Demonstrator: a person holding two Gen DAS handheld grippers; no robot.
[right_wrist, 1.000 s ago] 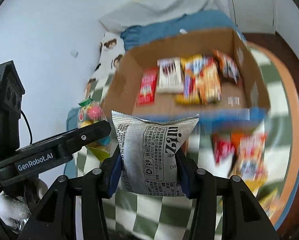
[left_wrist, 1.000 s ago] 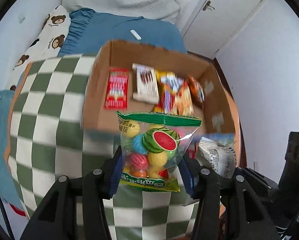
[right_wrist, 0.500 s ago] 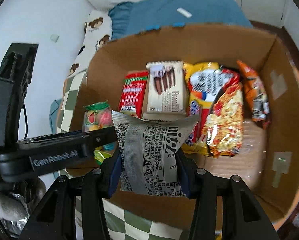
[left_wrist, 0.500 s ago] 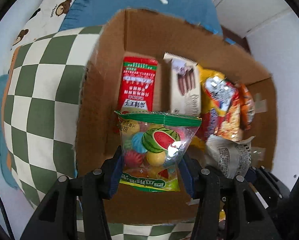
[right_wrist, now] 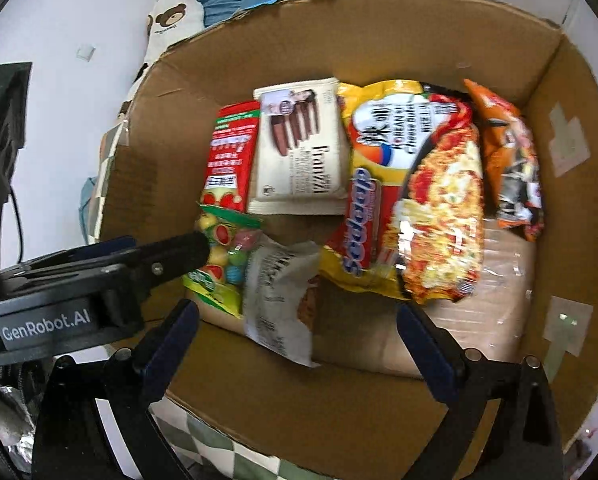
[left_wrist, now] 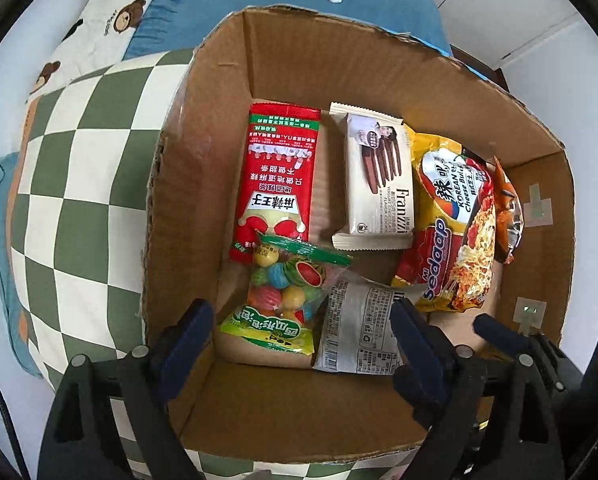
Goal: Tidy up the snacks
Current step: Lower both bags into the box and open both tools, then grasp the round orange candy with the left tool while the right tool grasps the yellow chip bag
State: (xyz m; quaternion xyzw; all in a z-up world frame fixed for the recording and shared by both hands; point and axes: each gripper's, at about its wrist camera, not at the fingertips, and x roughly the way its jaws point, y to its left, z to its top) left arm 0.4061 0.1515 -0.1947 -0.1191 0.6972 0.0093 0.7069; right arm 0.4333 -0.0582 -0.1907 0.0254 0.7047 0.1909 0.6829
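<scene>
- The candy bag [left_wrist: 285, 296] lies on the box floor at lower centre of the left view, its green top edge overlapping the bottom of the red pack [left_wrist: 277, 180].
- The grey pack [left_wrist: 359, 328] lies just right of it, touching or nearly so; in the right view it sits at lower centre [right_wrist: 279, 304], somewhat blurred.
- Both look light and soft. The candy bag is clear film around loose round sweets, so it will likely sag and shift when lifted; its flat sealed edges seem the safest place to pinch.
- The grey pack is a crinkly, puffed pouch, probably slippery and easy to crush; a hold across its middle or on a sealed end would suit.
- The left gripper [left_wrist: 299, 344] is spread wide, its 2 blue pads either side of both packs; it holds nothing, though whether a pad brushes a pack is unclear.
- The right gripper [right_wrist: 299, 344] is likewise spread wide and holds nothing, with the grey pack ahead of its fingers.
- Further up the box [left_wrist: 379, 60] lie the biscuit pack [left_wrist: 377, 184], noodle pack [left_wrist: 455, 232] and an orange bag [left_wrist: 507, 208] in a row.
- The box rests on a green checked cloth [left_wrist: 79, 200].
</scene>
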